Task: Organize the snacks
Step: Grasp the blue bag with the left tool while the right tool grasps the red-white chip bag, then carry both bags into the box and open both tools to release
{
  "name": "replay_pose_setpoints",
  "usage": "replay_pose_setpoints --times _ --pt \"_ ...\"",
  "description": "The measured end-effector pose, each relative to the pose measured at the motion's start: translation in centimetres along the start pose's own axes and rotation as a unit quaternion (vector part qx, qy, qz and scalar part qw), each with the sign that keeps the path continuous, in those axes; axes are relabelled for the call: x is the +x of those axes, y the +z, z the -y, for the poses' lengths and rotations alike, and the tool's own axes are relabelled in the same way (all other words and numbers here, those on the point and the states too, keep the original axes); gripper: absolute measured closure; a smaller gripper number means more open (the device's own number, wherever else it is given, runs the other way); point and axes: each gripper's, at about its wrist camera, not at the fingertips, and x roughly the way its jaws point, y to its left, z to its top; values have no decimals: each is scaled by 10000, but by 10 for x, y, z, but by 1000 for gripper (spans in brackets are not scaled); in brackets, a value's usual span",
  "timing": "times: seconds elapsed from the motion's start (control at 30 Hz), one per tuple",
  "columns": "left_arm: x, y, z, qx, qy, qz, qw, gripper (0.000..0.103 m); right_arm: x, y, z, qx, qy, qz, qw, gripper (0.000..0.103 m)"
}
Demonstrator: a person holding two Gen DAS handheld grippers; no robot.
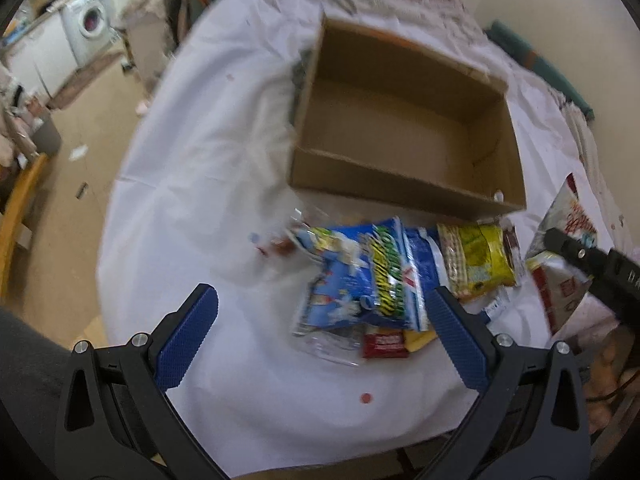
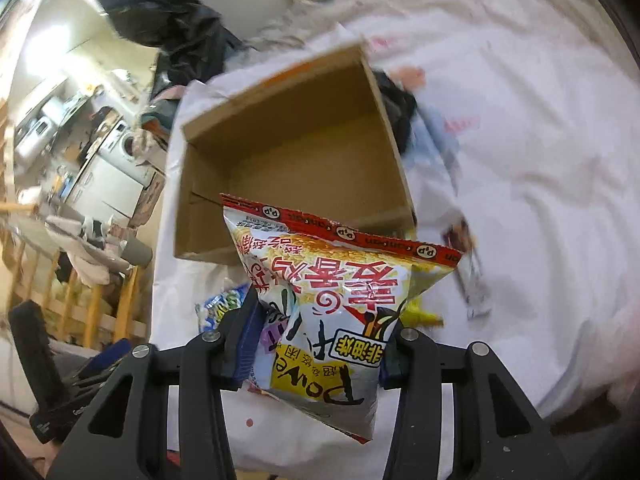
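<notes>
An open cardboard box (image 1: 400,194) (image 2: 296,152) stands empty on the white cloth. In front of it lies a pile of snacks: a blue bag (image 1: 348,280), a yellow bag (image 1: 476,260) and a small red packet (image 1: 384,345). My left gripper (image 1: 322,294) hangs open just above the blue bag, nothing between its blue pads (image 1: 184,340). My right gripper (image 2: 320,332) (image 1: 592,260) is shut on a white, red and yellow snack bag (image 2: 332,292) (image 1: 568,216), held in the air near the box's front right corner.
The white cloth (image 1: 208,168) covers the table, whose edge curves along the left and front. Beyond it are a wooden chair (image 1: 20,208) and a washing machine (image 1: 90,20). A dark packet (image 2: 464,240) lies right of the box, and a black bag (image 2: 168,12) sits behind.
</notes>
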Motion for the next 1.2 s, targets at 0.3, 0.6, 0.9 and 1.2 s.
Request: replay_pose_setpoints --times 0.3,0.6,0.9,1.2 --pt "78 26 38 304 -13 -1487 9884 0 9 -4 30 376 -17 -5 9993 56" --pt "115 23 50 300 165 -1833 9825 12 16 -4 38 560 -94 -107 9983 56" --pt "95 23 59 589 9 -1680 9840 48 22 -2 33 482 -160 -114 9986 56" --pt "46 31 47 637 -27 -1129 9916 50 18 -4 25 294 -176 12 9994 56"
